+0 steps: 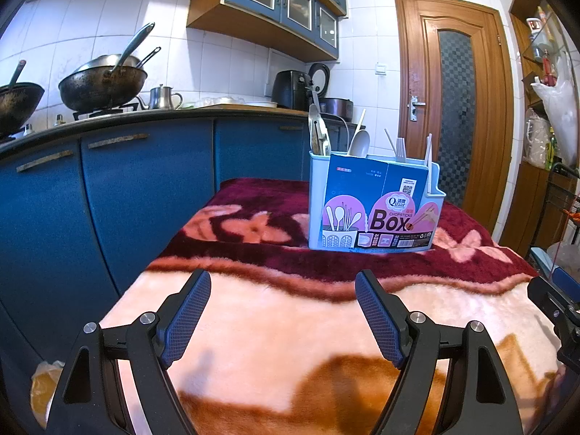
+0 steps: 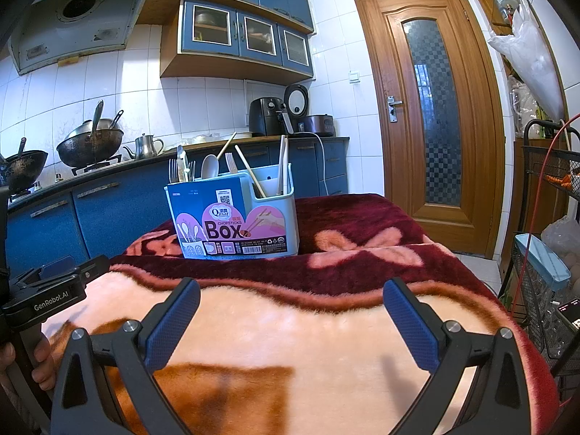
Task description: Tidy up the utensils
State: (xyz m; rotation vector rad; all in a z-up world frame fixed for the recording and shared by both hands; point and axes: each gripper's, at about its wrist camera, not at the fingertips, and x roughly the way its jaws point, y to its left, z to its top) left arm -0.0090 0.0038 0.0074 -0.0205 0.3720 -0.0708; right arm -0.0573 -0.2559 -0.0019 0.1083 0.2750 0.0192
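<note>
Both wrist views low over blanket (image 1: 290, 326), facing utensil box (image 1: 373, 203) and kitchen counter (image 1: 145, 119); left view nearer; shared: box, door (image 2: 427, 108).

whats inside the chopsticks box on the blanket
Standing in the chopsticks box: a grey spoon, forks and chopsticks. Their lower ends and the box's floor are hidden by its walls and label.

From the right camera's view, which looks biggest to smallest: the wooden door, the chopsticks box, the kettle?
1. Wooden door, largest by far.
2. Chopsticks box, though it is nearer the camera, which inflates it.
3. Kettle, smallest, far back on the counter.
</note>
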